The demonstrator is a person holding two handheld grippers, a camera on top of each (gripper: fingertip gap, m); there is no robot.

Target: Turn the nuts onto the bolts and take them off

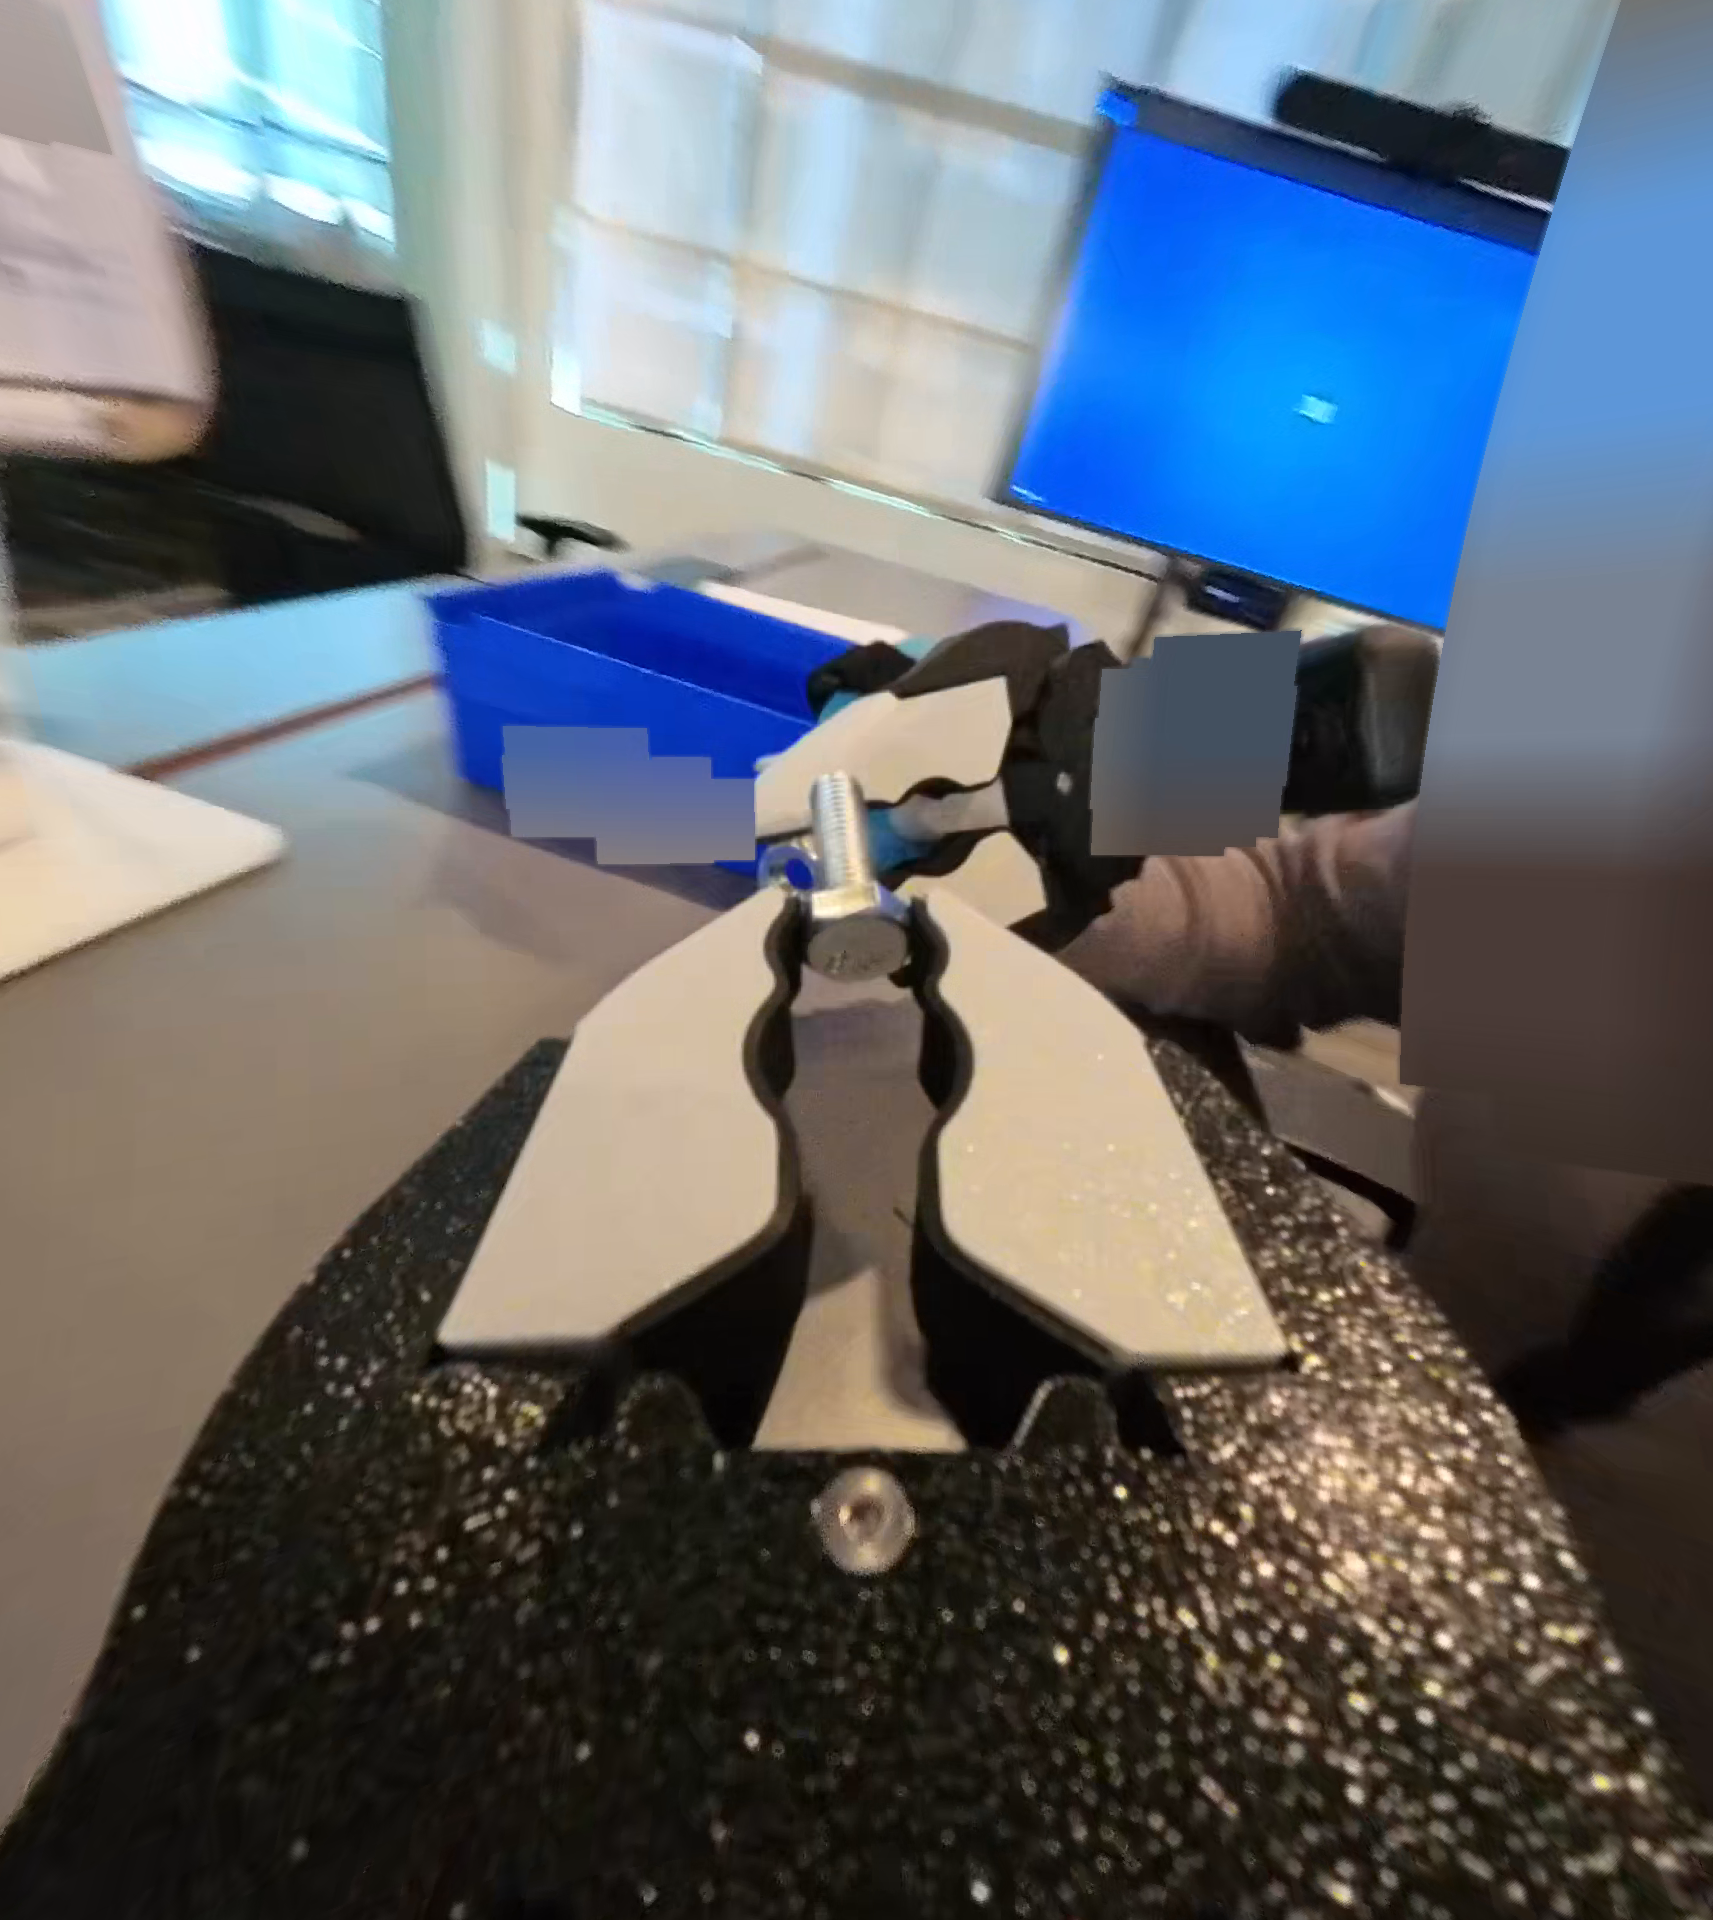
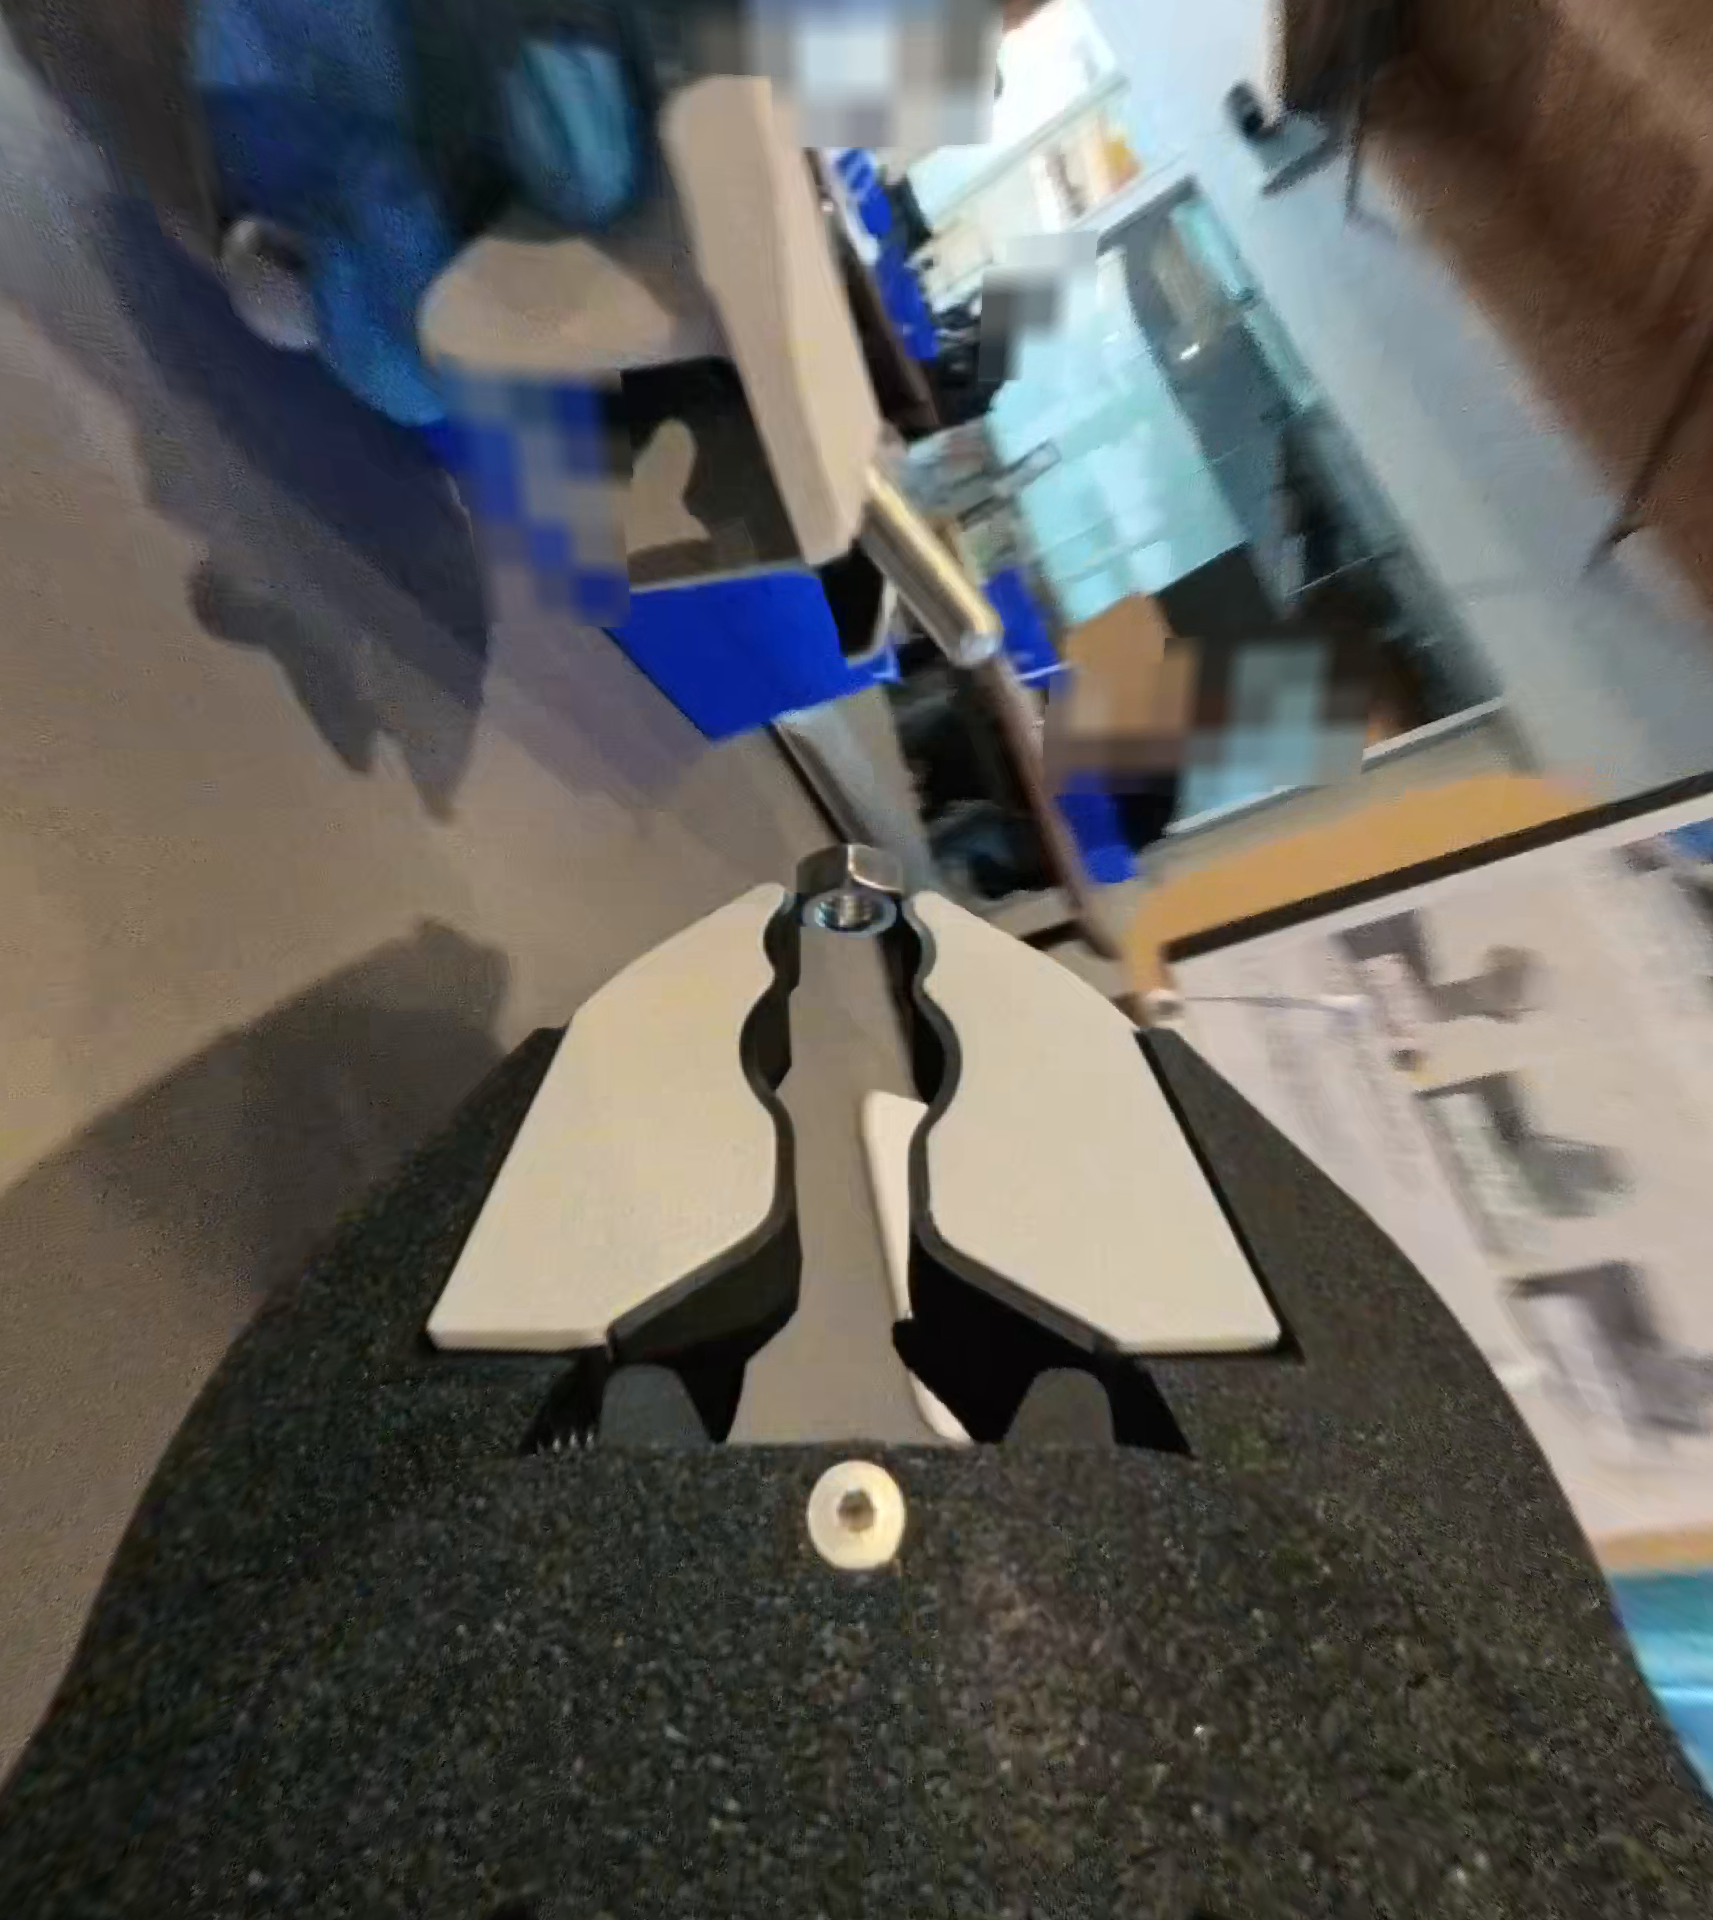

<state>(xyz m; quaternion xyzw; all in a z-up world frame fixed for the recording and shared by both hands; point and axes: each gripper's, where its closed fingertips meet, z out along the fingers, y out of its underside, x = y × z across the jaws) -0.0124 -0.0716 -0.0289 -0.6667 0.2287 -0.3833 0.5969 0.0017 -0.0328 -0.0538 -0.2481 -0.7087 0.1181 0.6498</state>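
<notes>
holding the bolt [image 1: 839, 894] by its hex head, the left gripper [image 1: 850, 935] has its jaws closed on it, threaded shank pointing away above the table [image 1: 208, 1091]. the right gripper [image 2: 847, 904] pinches a small silver nut [image 2: 847, 891] at its tips. the nut looks ready for threading; next comes lining its hole up with the shank's end.

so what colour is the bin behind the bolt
Blue bin, clearest in the left wrist view.

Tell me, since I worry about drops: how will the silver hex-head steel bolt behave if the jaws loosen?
The silver hex-head steel bolt looks rigid and probably heavy for its size. Held only at its head, it may slip. Its round shank would likely roll.
</notes>
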